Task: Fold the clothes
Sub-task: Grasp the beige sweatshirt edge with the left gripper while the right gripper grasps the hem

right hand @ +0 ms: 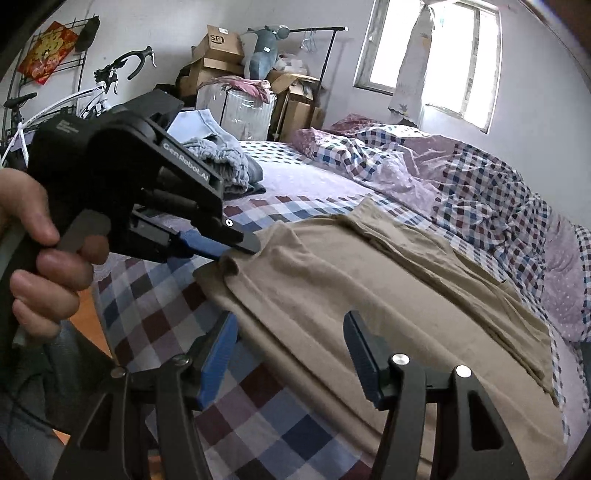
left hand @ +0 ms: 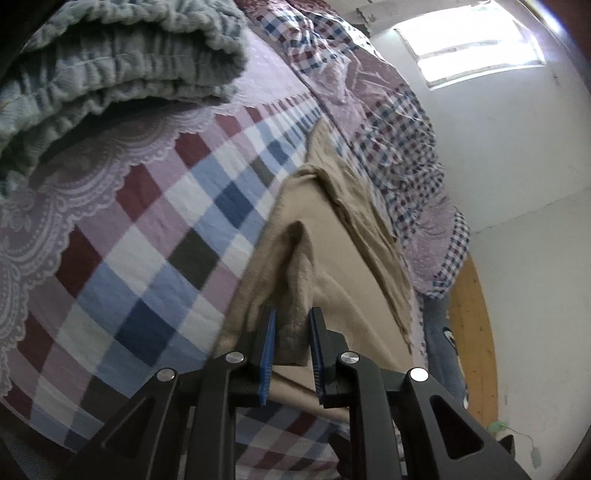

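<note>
- Bedroom bed [right hand: 280,435] with checkered sheet is carrying a tan garment [right hand: 332,295] lying spread out flat.
- Left gripper [left hand: 291,328] is pinching a bunched fold of the tan garment's edge between narrow jaws.
- Right gripper [right hand: 291,354] is hovering wide over the garment's near edge, gripping nothing.
- Grey blanket [left hand: 110,74] is sitting folded on the bed, well apart.

Pretty lived-in bedroom: checkered bedsheet [right hand: 280,424], a rumpled plaid quilt [right hand: 461,177], a folded grey blanket [left hand: 122,62]. Behind that, a white bicycle [right hand: 92,92], stacked cardboard boxes [right hand: 221,48] (one marked SF), a clothes rack [right hand: 325,33] and a bright window [right hand: 436,55].
</note>
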`<state>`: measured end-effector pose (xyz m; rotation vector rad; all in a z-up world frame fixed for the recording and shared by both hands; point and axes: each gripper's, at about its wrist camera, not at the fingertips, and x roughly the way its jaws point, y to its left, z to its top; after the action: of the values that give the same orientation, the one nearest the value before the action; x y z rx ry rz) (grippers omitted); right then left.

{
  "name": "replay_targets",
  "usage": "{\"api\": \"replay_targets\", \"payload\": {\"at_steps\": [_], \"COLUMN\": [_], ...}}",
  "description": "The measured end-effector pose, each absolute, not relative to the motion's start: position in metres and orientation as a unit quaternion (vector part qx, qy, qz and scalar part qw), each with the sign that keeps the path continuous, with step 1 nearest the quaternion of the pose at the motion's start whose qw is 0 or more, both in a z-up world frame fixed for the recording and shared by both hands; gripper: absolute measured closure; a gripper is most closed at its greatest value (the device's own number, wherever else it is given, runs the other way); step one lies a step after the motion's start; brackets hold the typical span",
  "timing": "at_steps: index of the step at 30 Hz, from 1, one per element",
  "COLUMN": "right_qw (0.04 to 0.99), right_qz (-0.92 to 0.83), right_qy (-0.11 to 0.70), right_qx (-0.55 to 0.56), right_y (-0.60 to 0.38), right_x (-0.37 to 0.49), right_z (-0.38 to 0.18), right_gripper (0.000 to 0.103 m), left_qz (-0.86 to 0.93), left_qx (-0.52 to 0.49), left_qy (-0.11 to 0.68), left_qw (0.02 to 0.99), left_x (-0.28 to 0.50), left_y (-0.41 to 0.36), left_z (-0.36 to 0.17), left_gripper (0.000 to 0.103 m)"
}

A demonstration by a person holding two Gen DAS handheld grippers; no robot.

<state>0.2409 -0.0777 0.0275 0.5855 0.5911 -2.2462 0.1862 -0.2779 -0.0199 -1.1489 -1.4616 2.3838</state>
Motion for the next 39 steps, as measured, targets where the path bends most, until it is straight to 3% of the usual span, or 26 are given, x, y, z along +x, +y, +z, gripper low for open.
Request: {"api": "replay_targets", "payload": {"at_steps": [3,13,16,19,21,26,31,33,35,39], "right_qw": [0.371,0.387,0.373,0.357,0.348,0.346,0.346,0.345,0.342,0.328], "right_qz": [-0.87,-0.858,-0.857,-0.857,-0.856,-0.853,-0.844,-0.841,-0.839,-0.839], "right_qy": [0.234,0.271,0.298,0.322,0.338,0.361,0.388,0.397,0.405,0.416], "right_qx": [0.223,0.202,0.193,0.185,0.177,0.151,0.13,0.125,0.123,0.124], "right_y": [-0.086,-0.139,-0.151,-0.159,-0.162,-0.164,-0.17,-0.17,-0.169,-0.159], "right_x": [0.241,0.235,0.232,0.229,0.228,0.232,0.238,0.241,0.243,0.246], "right_z": [0.027,0.012,0.004,-0.002,-0.003,0.001,0.002,0.001,-0.001,-0.006], "right_gripper": [0.039,0.041,0.052,0.072,0.099,0.101,0.101,0.101,0.101,0.096], "left_qz": [0.778,0.738,0.731,0.725,0.729,0.738,0.739,0.743,0.746,0.748], "left_qx": [-0.353,-0.338,-0.332,-0.33,-0.333,-0.337,-0.339,-0.338,-0.339,-0.346], "left_qy": [-0.513,-0.578,-0.59,-0.596,-0.59,-0.576,-0.574,-0.569,-0.565,-0.559], "left_qw": [0.079,0.083,0.091,0.098,0.096,0.099,0.098,0.096,0.095,0.093], "left_x": [0.191,0.196,0.197,0.198,0.197,0.195,0.192,0.192,0.191,0.192], "left_y": [-0.284,-0.301,-0.304,-0.306,-0.306,-0.302,-0.299,-0.298,-0.298,-0.295], "left_z": [-0.017,-0.035,-0.038,-0.04,-0.039,-0.036,-0.036,-0.034,-0.034,-0.035], "left_gripper": [0.092,0.092,0.092,0.092,0.092,0.065,0.064,0.066,0.088,0.099]}}
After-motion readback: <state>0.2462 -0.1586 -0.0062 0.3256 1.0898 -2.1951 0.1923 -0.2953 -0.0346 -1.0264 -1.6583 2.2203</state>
